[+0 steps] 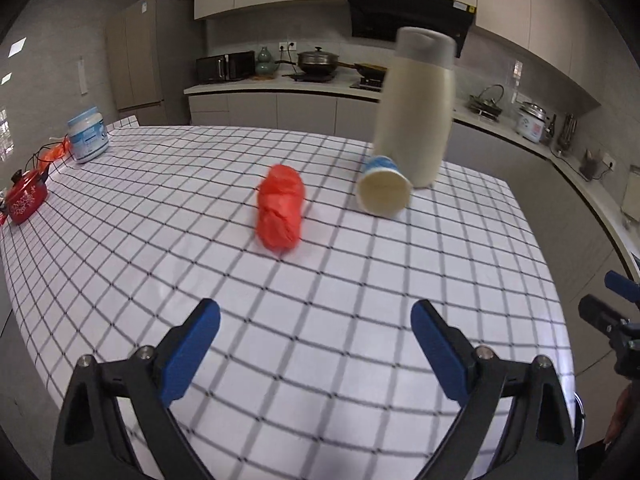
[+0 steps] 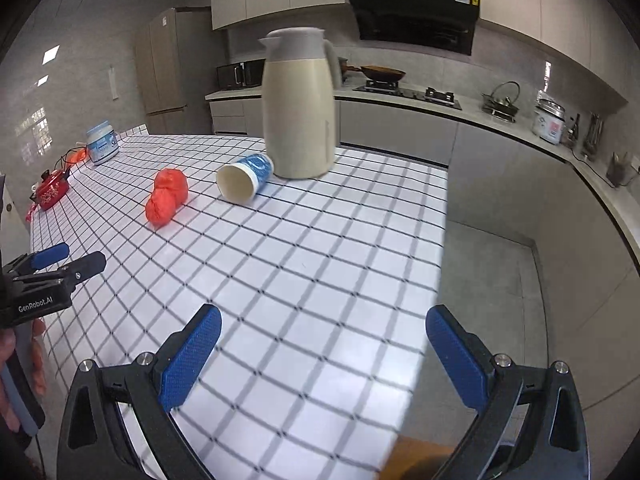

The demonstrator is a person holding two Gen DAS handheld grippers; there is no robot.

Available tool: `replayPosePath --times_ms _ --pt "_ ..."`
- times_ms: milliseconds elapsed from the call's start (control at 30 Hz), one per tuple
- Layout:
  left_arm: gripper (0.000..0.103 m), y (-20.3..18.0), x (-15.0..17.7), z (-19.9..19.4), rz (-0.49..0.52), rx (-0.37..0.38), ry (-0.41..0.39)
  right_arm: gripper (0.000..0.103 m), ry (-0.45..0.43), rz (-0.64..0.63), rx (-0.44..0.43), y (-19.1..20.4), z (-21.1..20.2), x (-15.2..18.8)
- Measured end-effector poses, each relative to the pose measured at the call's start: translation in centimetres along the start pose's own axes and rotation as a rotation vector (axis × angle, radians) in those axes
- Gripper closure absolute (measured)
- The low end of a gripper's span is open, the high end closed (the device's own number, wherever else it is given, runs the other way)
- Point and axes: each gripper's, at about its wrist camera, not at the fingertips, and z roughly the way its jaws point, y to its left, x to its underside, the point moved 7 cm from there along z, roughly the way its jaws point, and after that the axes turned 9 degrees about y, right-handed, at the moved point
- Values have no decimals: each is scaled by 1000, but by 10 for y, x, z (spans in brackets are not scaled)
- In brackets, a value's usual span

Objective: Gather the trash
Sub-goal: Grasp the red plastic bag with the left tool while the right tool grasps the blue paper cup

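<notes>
A crumpled red plastic bag [image 1: 281, 210] lies in the middle of the checked tablecloth [image 1: 280, 320]; it also shows in the right wrist view [image 2: 167, 196]. A blue and white paper cup [image 1: 383, 191] lies on its side to its right, mouth toward me, also in the right wrist view [image 2: 245, 179]. My left gripper [image 1: 316, 320] is open and empty above the near part of the table, short of the bag. My right gripper [image 2: 322, 324] is open and empty over the table's near right edge. Each gripper shows at the edge of the other's view.
A tall cream thermos jug [image 2: 298, 108] stands just behind the cup. A white jar [image 1: 88, 134] and a red teapot [image 1: 26, 198] sit at the far left of the table. The table's right edge [image 2: 442, 240] drops to the floor. Kitchen counters run behind.
</notes>
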Motion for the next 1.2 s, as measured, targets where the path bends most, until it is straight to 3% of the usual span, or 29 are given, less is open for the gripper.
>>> replayPosePath --times_ms 233,500,633,800,967,1100,1167,1200 --pt "9 36 -36 49 -10 -6 25 3 45 -33 -9 55 74 -65" --pt "10 50 -60 88 -3 30 52 13 71 -28 -9 76 125 -104" --pt "22 47 -67 103 20 79 78 18 83 -41 -7 83 146 -117" --pt "26 39 -69 121 49 109 106 26 104 -41 -10 90 175 -129" --pt "46 44 -79 140 31 141 139 43 131 -19 -21 95 206 -139" --pt "55 46 -85 147 12 155 139 57 140 9 -40 96 221 -147" --pt "64 45 -88 149 9 169 136 85 147 19 -50 96 224 -147" --pt "66 44 -89 150 8 172 135 93 149 27 -59 95 225 -147"
